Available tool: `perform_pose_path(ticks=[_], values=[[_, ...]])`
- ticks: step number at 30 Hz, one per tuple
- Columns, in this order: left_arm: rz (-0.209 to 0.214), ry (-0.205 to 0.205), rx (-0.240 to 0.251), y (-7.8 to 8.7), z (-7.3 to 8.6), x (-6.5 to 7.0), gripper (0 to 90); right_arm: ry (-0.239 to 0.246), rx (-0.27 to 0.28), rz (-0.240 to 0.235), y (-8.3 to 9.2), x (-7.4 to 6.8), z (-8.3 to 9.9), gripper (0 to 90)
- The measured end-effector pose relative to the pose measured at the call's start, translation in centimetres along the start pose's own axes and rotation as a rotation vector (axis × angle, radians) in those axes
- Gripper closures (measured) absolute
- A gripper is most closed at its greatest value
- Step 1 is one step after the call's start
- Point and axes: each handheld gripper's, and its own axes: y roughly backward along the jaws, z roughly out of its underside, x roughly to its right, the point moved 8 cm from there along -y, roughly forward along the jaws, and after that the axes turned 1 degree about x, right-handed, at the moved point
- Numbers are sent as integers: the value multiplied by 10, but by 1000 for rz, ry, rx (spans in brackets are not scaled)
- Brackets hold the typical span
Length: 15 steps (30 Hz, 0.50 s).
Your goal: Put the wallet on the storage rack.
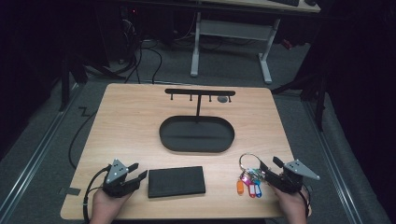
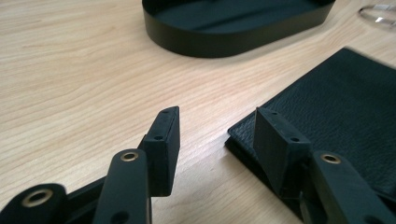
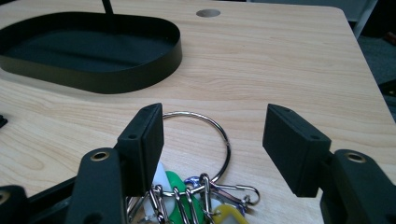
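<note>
the bunch of keys (image 1: pixel 250 179) with bright tags is lying on the wooden table (image 1: pixel 121 121), near the front right edge. the right gripper (image 3: pixel 212 140) is held just over it, jaws wide, with the big key ring (image 3: pixel 210 140) between them but not pinched. the black wallet (image 1: pixel 176 181) lies to the left, and the left gripper (image 2: pixel 217 135) is open at its corner. this looks like the reaching step. next, the ring probably needs to be pinched and lifted toward the black tray (image 1: pixel 163 135) with its hook stand (image 1: pixel 200 92).
</note>
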Motion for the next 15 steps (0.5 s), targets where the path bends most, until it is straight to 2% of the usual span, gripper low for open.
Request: perform_pose_path(ticks=[1,2,4,5,8,12,15], values=[[0,0,0,0,0,0,515,0,0,0,0,0,0,392],[-2,-12,-5,-1,0,1,514,30,-2,-17,-3,-6,0,399],[-3,-30,-17,-3,2,3,515,38,-12,-23,-4,-10,1,403],[-5,-35,-20,-4,2,3,515,68,-22,-36,-6,-15,2,415],[-13,-53,-33,-6,4,4,517,76,-24,-53,-7,-18,3,422],[-12,-31,-40,-4,7,3,534,89,-41,-76,-11,-22,5,433],[-36,-25,-53,4,9,1,555,97,-37,-86,-13,-25,2,451]])
